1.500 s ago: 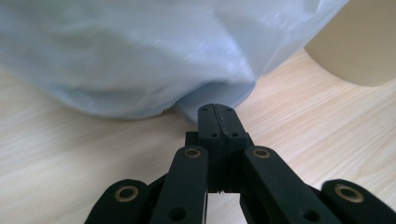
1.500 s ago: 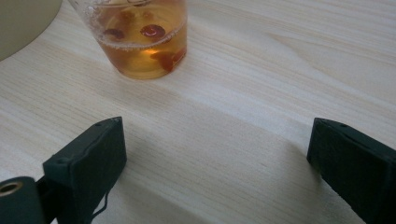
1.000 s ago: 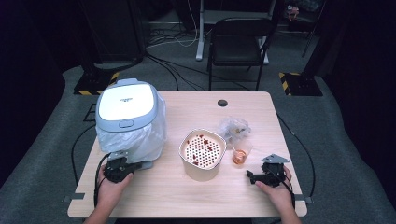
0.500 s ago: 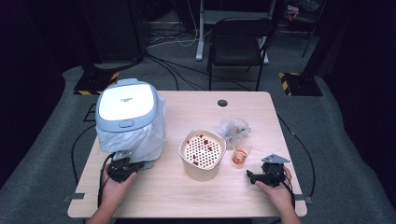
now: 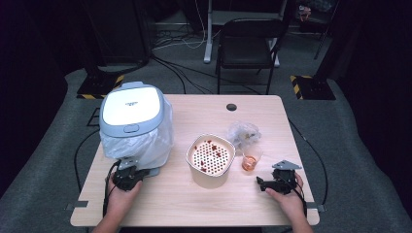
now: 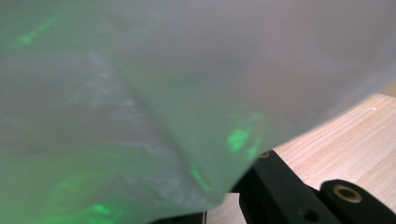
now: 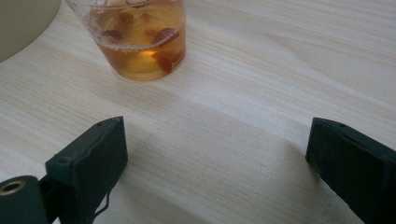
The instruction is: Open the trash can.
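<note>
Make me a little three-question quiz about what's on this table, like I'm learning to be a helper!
1. True or false: the right gripper has its jaws wide apart with nothing between them.
2. What is the left gripper touching? A) the clear plastic bag around the bin, B) the chair, C) the cup.
3. Fill in: the small plastic cup of amber drink stands just to the right of the perforated ____.

Key: 1 true. 2 A. 3 bowl.
</note>
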`<action>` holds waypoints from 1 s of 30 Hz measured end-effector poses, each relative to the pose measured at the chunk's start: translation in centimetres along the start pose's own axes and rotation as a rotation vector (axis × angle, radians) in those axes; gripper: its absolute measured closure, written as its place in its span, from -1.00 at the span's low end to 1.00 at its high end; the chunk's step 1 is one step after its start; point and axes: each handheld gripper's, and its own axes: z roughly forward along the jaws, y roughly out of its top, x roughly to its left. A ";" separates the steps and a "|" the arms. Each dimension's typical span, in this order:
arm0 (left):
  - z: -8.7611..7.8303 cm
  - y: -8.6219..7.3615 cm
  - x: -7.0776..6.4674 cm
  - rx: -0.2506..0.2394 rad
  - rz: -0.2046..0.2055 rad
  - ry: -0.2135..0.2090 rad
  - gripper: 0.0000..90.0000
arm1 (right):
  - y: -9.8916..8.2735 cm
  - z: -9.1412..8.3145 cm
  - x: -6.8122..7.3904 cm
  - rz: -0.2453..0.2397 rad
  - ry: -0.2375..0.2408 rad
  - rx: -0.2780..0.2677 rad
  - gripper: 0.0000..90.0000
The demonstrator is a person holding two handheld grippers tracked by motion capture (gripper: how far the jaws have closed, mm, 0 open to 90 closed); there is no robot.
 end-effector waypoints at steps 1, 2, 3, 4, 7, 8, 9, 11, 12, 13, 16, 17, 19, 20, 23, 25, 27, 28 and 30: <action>0.1 0.1 0.0 0.008 -0.003 0.001 1.00 | 0.0 0.0 0.0 -0.001 0.000 0.000 -0.89; 0.1 0.1 0.0 0.008 -0.003 0.001 1.00 | 0.0 0.0 0.0 -0.001 0.000 0.000 -0.89; 0.1 0.1 -0.1 0.022 0.002 0.014 1.00 | 0.0 0.0 0.0 0.000 -0.001 0.000 -0.89; 0.1 0.1 -0.1 0.022 0.002 0.014 1.00 | 0.0 0.0 0.0 0.000 -0.001 0.000 -0.89; 0.3 0.2 -0.6 0.024 0.080 0.026 1.00 | 0.0 0.0 0.0 0.000 -0.001 0.000 -0.89; 0.3 0.1 -0.8 0.034 0.087 0.040 1.00 | 0.0 0.0 0.0 0.000 -0.001 0.000 -0.89; 0.3 0.1 -0.8 0.052 0.102 0.052 1.00 | 0.0 0.0 0.0 -0.001 -0.001 0.000 -0.88; 0.4 0.3 -0.6 0.070 0.128 0.038 1.00 | 0.0 0.0 0.0 0.002 -0.002 -0.002 -0.88; 0.5 0.3 -0.6 0.108 0.147 0.049 1.00 | 0.0 0.0 0.0 0.000 -0.005 -0.002 -0.88; 0.5 0.3 -0.6 0.108 0.147 0.049 1.00 | 0.0 0.0 0.0 0.000 -0.005 -0.002 -0.88; 0.9 0.3 -0.5 0.133 0.143 0.040 1.00 | 0.0 0.0 0.0 0.002 -0.007 -0.003 -0.88; 0.8 0.4 -0.4 0.151 0.168 0.030 1.00 | 0.0 0.0 0.0 0.003 -0.006 -0.004 -0.87; 0.9 0.4 -0.3 0.157 0.170 0.036 1.00 | 0.0 0.0 0.0 0.002 -0.006 -0.004 -0.87; 0.8 0.6 -0.1 0.156 0.198 0.023 1.00 | 0.0 0.0 0.0 0.004 -0.005 -0.005 -0.87; 0.9 0.4 -0.4 0.157 0.147 0.039 1.00 | 0.1 0.0 0.0 0.003 -0.006 -0.004 -0.86; 1.0 0.5 -0.5 0.154 0.163 0.039 1.00 | 0.1 0.1 0.0 0.002 -0.005 -0.005 -0.86; 1.0 0.6 -0.5 0.154 0.165 0.039 1.00 | 0.2 -0.1 0.0 0.016 -0.008 0.000 -0.78; 1.0 0.7 -0.5 0.168 0.186 0.033 1.00 | 0.2 -0.1 0.0 0.016 -0.008 0.000 -0.78; 1.0 0.7 -0.4 0.162 0.189 0.034 1.00 | 0.3 -0.2 -0.1 0.009 -0.011 0.008 -0.67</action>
